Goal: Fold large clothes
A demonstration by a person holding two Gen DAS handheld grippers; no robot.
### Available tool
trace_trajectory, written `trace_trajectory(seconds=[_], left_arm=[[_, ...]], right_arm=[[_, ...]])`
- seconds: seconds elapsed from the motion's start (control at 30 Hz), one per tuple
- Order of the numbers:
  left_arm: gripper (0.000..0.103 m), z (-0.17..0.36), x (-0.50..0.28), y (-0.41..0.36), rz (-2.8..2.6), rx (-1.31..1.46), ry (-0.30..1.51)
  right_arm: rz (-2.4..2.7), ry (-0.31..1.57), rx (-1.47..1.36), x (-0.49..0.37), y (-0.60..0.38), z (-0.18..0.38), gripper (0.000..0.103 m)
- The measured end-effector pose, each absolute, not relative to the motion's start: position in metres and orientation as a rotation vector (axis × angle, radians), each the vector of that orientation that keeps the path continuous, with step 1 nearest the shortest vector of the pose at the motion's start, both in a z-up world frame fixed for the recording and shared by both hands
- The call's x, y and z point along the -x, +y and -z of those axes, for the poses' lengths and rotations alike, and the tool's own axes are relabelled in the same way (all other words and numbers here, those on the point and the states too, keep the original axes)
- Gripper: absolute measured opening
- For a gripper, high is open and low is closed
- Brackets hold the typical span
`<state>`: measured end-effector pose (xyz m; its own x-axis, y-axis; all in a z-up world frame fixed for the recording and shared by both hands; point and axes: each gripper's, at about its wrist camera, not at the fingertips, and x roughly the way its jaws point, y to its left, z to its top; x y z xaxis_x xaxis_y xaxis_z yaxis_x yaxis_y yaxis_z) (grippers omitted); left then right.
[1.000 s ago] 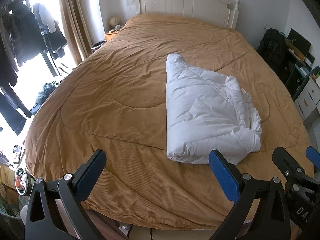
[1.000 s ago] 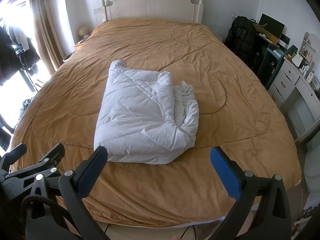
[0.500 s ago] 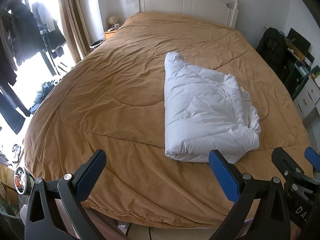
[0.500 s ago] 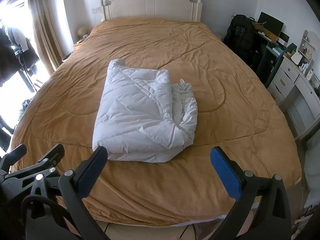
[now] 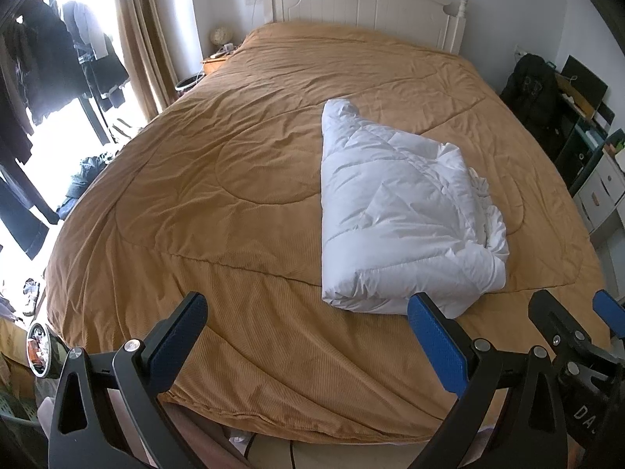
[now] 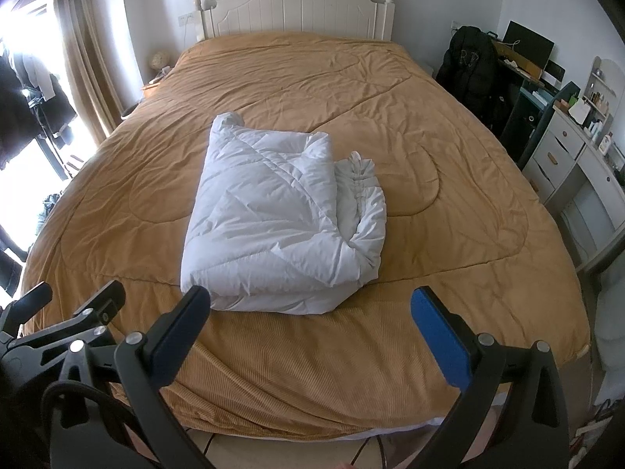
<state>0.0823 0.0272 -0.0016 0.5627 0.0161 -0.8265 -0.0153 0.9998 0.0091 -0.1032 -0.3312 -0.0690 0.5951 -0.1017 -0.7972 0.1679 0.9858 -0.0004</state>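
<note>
White padded garment (image 6: 273, 219), quilted and puffy, lies folded into a thick bundle on the bed (image 6: 449, 234), toward the foot end and roughly midway across. Its left side is a smooth folded edge; on its right side the layers bunch into a gathered, crinkled roll. One narrow end pokes toward the headboard (image 6: 297, 4). From the left wrist view the same bundle (image 5: 394, 211) sits right of centre on the tan quilted bedspread (image 5: 218, 203), which covers the whole mattress and hangs over the foot.

Both pairs of tongs hover over the foot of the bed, short of the garment and touching nothing. The left tongs (image 5: 304, 316) are spread wide, blue pads facing each other with only bedspread between them. The right tongs (image 6: 308, 312) are spread just as wide, the near edge of the bundle showing between their tips, and nothing gripped.

Dark clothes (image 5: 58, 62) hang by the bright window beside a curtain (image 5: 140, 35). On the other side stand a black backpack (image 6: 472, 66) and white drawers (image 6: 566, 160).
</note>
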Motion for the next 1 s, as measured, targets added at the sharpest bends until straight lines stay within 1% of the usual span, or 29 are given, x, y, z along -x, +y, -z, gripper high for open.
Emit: trace_trajectory(seconds=[1.0], left_arm=[[0.102,0.0021,-0.0825,0.0274,-0.016,-0.002,0.977]], right_arm=[[0.165,0.923,-0.082,0.1094,-0.3281,0.0722,0.102]])
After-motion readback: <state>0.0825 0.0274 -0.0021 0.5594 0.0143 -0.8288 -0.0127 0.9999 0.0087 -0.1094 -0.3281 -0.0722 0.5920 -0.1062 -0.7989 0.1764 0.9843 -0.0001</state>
